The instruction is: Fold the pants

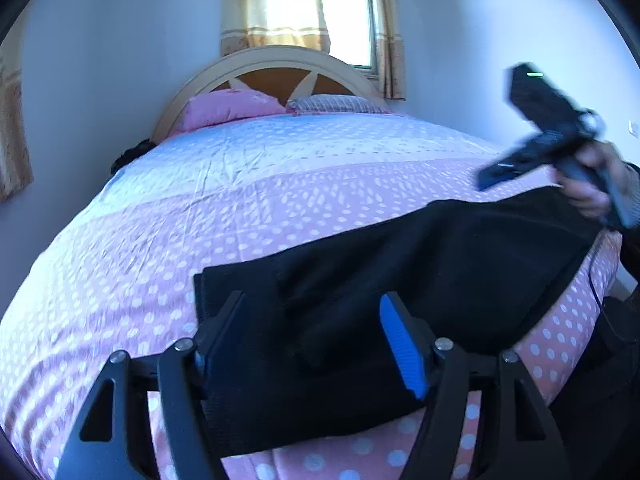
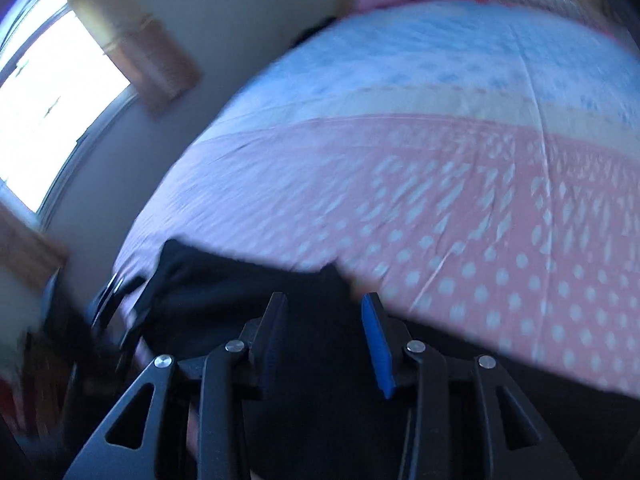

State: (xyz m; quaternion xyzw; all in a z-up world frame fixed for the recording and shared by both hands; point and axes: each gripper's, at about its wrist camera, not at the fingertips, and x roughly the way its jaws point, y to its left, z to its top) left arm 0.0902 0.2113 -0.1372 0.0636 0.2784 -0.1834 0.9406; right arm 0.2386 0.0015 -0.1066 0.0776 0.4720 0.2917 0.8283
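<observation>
The pants [image 1: 420,272] lie on the bed [image 1: 200,208] near its front edge. Two pillows [image 1: 232,108] lie behind, against the headboard [image 1: 276,80], below a window [image 1: 348,20].

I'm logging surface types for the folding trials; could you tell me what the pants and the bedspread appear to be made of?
The pants look like a matte black woven or knit fabric: no shine, soft folds, a faint ribbed texture near the edge. The bedspread looks like thin printed cotton or a blend: fine creases, white dots on pink, slight sheen. The exact fibre is unclear.

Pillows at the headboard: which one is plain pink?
The left pillow is plain pink; the right pillow beside it is pale and striped.
</observation>
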